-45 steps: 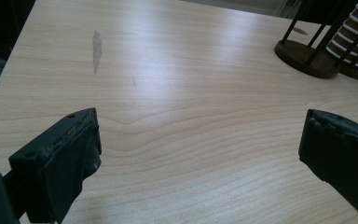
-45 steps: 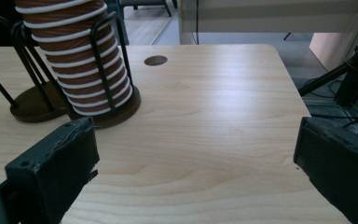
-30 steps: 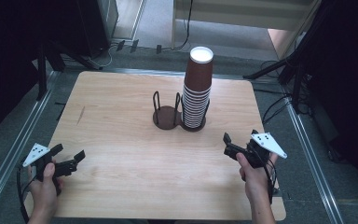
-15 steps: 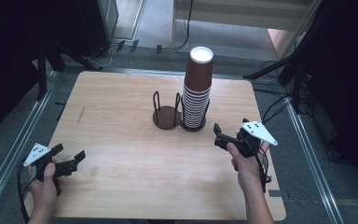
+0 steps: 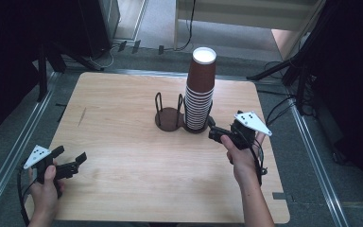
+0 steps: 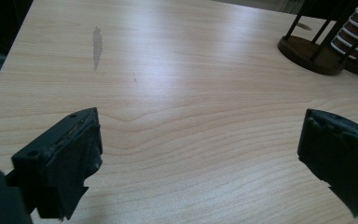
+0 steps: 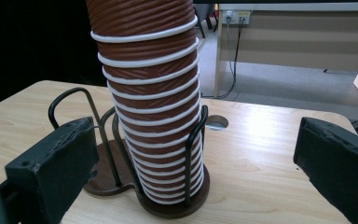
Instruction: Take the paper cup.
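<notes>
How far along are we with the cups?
Nothing is moved yet: the stack of brown paper cups sits whole in its wire holder, the neighbouring ring empty. The open right gripper nears the stack; the left gripper waits open. Gripping remains.

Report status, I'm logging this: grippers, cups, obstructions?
Right gripper open, facing cup stack. Left gripper open, jaws just narrowing, nothing between. Stack in wire holder; path unobstructed.
</notes>
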A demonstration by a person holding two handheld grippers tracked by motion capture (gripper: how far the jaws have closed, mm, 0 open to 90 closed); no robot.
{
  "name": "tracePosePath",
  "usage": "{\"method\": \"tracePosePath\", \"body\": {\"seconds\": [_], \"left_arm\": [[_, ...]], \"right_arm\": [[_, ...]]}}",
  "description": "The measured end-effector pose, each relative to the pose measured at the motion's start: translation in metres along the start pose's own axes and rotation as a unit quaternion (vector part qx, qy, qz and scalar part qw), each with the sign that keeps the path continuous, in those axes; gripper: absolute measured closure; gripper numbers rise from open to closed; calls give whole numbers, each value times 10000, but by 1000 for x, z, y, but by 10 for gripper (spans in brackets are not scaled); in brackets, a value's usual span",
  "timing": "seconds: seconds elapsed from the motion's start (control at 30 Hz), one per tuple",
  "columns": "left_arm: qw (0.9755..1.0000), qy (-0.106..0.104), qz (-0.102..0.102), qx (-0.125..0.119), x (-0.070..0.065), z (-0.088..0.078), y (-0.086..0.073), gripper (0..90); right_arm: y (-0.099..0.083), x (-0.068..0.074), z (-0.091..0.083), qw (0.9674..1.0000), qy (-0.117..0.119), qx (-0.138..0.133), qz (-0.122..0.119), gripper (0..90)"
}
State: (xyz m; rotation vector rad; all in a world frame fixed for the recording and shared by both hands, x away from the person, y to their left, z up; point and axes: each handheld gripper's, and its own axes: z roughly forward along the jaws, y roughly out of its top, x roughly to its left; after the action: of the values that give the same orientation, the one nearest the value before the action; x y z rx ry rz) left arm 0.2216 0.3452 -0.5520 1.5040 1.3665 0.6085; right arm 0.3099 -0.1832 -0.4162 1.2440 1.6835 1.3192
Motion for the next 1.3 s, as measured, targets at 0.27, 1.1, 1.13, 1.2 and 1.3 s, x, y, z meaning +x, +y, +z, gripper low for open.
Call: {"method": "tracePosePath", "body": {"seconds": [0.27,1.1,1.13,1.2,1.3], "left_arm": [[10000,58,10,1,0,0,0,35],[10000,36,69,60,-1,1,0,0],[10000,36,69,60,-1,1,0,0],[9999,37,89,69,-2,1,0,0],[9999,40,91,68,-2,1,0,0]], "right_arm": [[8,5,11,9999,84,11,81,0],[27,18,27,9998,168,-67,74,0],[28,18,28,9998,172,-75,60,0],[29,19,29,9998,167,-80,67,0],[30,20,31,9998,169,-89,70,0]]}}
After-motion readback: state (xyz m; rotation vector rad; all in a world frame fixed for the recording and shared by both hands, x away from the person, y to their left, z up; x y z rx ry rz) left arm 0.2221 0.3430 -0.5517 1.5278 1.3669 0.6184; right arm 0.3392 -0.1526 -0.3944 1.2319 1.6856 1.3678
